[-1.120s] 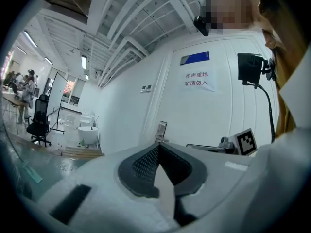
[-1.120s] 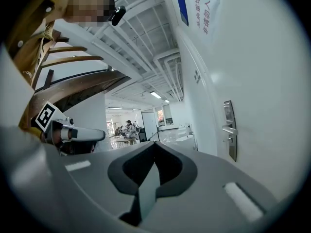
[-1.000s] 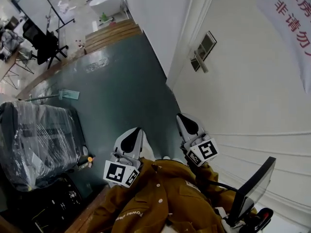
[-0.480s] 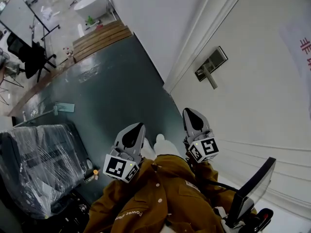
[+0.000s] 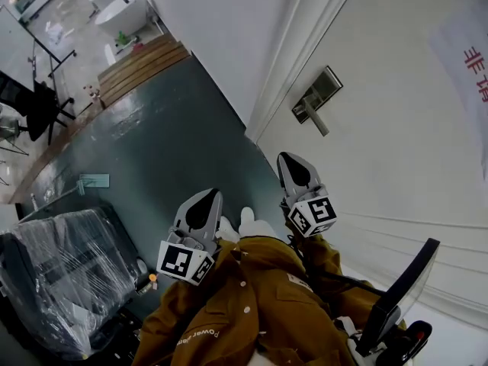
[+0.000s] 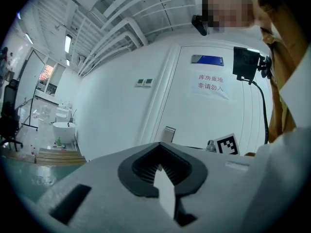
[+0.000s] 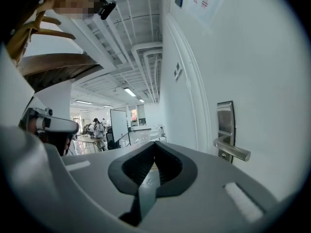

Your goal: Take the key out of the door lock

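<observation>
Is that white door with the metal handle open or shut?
Shut, it seems: the door lies flush in its frame, with no gap showing along the edge near the handle.

The person is holding both grippers out in front of the chest, side by side and apart. The left gripper (image 5: 204,200) is pointing forward, jaws meeting at the tips and gripping nothing. The right gripper (image 5: 290,165), slightly further forward, is likewise closed and empty. Brown sleeves (image 5: 229,311) are covering both arms.
</observation>
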The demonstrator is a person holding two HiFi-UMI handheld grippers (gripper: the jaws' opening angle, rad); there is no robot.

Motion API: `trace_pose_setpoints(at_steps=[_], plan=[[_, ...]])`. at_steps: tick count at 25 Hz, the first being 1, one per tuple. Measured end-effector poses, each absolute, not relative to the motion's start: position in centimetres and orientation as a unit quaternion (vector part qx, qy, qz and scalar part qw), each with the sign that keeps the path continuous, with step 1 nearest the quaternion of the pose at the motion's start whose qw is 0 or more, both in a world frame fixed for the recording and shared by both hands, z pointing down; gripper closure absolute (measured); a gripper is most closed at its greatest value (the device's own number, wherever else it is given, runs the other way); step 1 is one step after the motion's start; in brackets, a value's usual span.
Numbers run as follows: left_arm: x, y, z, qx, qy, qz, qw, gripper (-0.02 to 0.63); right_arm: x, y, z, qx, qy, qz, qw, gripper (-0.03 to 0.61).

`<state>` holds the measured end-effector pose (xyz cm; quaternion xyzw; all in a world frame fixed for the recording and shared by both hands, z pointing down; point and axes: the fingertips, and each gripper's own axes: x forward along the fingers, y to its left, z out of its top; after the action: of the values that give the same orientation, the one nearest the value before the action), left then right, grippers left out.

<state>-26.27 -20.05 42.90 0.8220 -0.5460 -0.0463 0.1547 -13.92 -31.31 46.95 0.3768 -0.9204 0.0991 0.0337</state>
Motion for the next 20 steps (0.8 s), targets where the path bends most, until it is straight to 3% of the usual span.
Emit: trace_pose_setpoints(at_steps=[3,8,12,20], plan=[[-25.8,-20.3,42.6,0.827,-0.541,-0.040,0.151,0.617,-12.9,-33.6,48.6,0.393,-0.908,0.146,0.004,0.572],[-25.9,-20.2,42.9,0.826,-0.542,-0.032,0.155,0.617,-10.5,-38.0,52.4,0.422,-0.851,0.287,-0.128,0.534],[-25.5,-20.1,42.9,0.830,-0.537,-0.021,0.149,0.617,-10.0,-41.3,56.7,0.443,-0.812,0.344,-0.163,0.560],[-24.6,-19.8,43.3,0.834,-0.531,-0.007,0.148,0.617,-9.8,-45.8,59.5,0.450,-0.754,0.413,-0.241,0.529]])
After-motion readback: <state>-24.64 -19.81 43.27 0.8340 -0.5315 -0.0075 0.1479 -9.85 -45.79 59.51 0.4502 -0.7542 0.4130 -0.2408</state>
